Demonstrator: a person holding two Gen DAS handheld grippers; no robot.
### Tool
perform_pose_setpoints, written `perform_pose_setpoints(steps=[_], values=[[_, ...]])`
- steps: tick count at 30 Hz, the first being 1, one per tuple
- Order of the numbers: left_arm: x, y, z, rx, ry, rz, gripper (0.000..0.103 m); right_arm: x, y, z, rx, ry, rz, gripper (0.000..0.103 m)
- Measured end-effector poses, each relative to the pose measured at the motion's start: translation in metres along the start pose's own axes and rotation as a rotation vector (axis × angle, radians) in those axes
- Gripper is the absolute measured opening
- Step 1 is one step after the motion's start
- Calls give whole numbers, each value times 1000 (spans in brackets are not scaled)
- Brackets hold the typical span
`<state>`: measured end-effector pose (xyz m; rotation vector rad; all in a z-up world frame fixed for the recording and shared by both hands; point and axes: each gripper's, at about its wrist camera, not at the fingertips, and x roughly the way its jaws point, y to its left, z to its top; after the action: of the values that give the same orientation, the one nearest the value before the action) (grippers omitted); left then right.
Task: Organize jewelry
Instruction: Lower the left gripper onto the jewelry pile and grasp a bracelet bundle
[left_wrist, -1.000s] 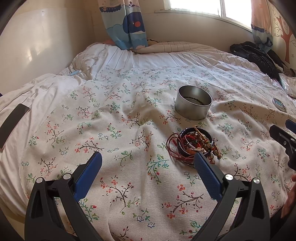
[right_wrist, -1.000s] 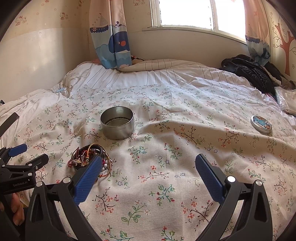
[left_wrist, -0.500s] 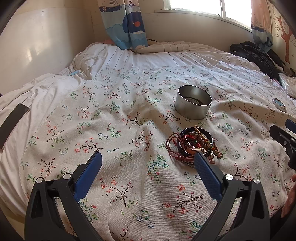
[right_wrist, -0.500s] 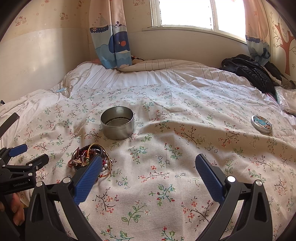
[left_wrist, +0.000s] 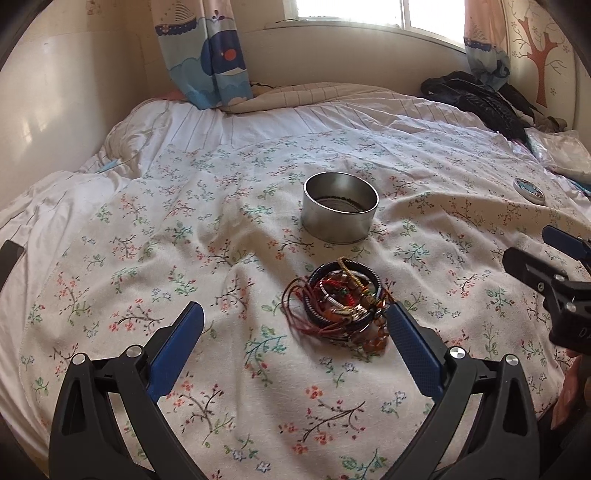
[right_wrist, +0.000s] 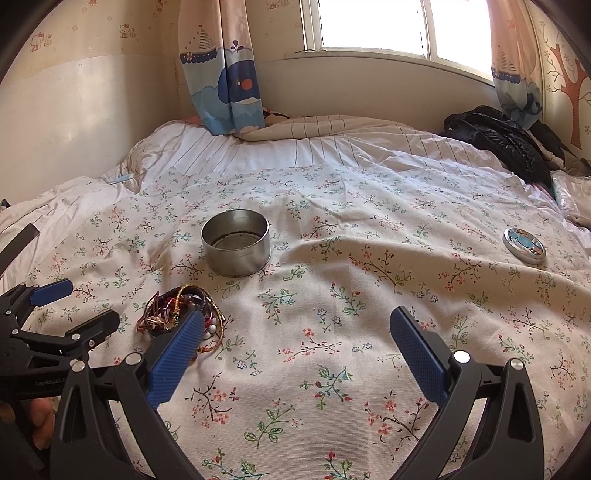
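I hold my left hand-held gripper (left_wrist: 295, 339) low over a bed with a floral bedspread (left_wrist: 207, 258), its blue fingers (left_wrist: 177, 347) spread wide and empty. A tangled pile of bracelets (left_wrist: 338, 306) lies on the bedspread just ahead, near the right finger. An open round metal tin (left_wrist: 340, 207) stands beyond the pile. My right hand-held gripper (right_wrist: 295, 347) also gapes wide, holding nothing, with the pile beside its left finger. A small round lid (right_wrist: 524, 245) lies well apart, far right.
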<state>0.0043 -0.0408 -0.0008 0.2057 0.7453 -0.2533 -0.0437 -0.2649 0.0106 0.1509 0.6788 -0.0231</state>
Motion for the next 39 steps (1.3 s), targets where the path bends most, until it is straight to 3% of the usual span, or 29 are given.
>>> perform_pose_setpoints(steps=[2, 5, 7, 14, 18, 22, 28, 34, 39], values=[[12, -6, 7, 10, 9, -20, 95, 3, 0, -1, -23, 14, -24, 97], [34, -11, 18, 1, 44, -74, 83, 3, -3, -1, -15, 11, -23, 97], [51, -14, 25, -4, 77, -89, 68, 4, -6, 0, 2, 23, -15, 97], [95, -26, 31, 5, 180, -138, 34, 4, -19, 1, 61, 16, 24, 97], [101, -29, 29, 31, 194, -128, 4, 4, -23, 1, 87, 24, 35, 97], [91, -14, 31, -31, 160, -159, 3, 4, -26, 1, 94, 6, 43, 97], [64, 31, 36, -246, 45, -259, 3, 14, -16, 0, 44, 59, 53, 97], [50, 67, 35, -408, -37, -288, 3, 40, 13, 4, -46, 125, 207, 97], [44, 77, 36, -448, -71, -295, 3, 73, 41, 13, -41, 183, 377, 97]])
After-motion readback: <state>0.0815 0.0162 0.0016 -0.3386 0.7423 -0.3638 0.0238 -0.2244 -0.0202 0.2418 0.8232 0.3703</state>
